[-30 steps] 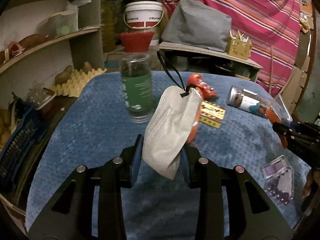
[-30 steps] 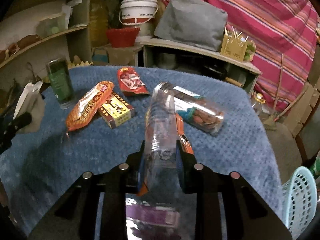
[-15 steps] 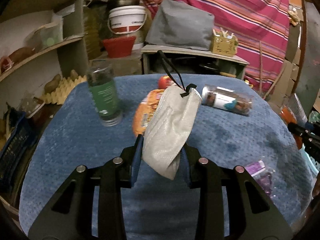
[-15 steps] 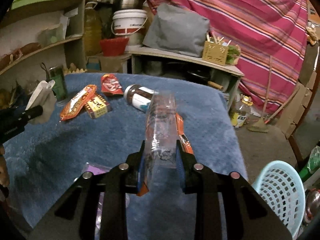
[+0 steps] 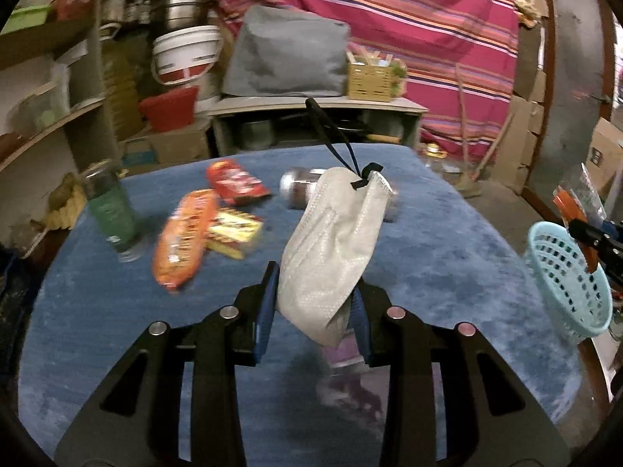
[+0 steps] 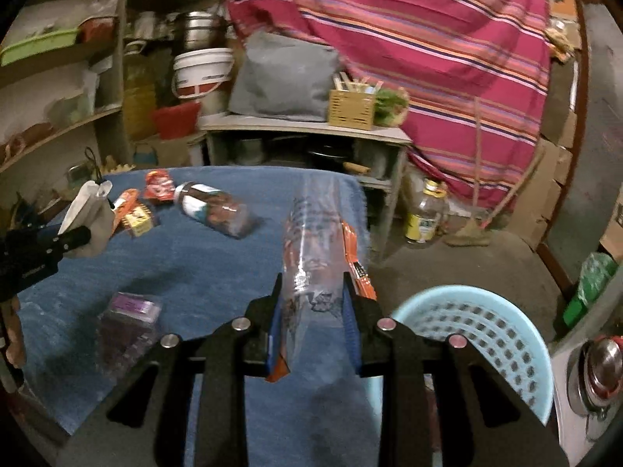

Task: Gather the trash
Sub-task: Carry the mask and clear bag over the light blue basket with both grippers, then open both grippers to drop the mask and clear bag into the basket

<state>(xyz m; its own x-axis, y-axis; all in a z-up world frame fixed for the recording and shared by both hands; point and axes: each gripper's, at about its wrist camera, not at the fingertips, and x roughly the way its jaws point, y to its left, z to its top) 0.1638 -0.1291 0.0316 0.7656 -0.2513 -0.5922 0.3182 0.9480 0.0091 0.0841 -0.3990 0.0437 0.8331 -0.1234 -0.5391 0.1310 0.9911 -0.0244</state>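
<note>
My left gripper [image 5: 313,313] is shut on a white face mask [image 5: 331,249] with a black strap, held above the blue-covered table [image 5: 447,264]. My right gripper [image 6: 313,321] is shut on a clear plastic wrapper with an orange strip [image 6: 315,249], held over the table's right edge beside the light blue basket [image 6: 486,334]. The basket also shows at the right of the left wrist view [image 5: 564,272]. On the table lie an orange snack pack [image 5: 183,241], a red packet [image 5: 233,186], a yellow box [image 5: 233,233], a lying jar [image 6: 214,214] and a purple packet [image 6: 128,319].
A green-labelled glass [image 5: 111,210] stands at the table's left. Shelves with clutter rise at the left [image 6: 58,78]. A low shelf with a grey cushion [image 6: 284,74] stands behind the table. A yellow-labelled bottle [image 6: 424,214] stands on the floor at the right.
Both grippers have swung to the right with their loads. The light blue basket has come closer in the right wrist view and into the left wrist view.
</note>
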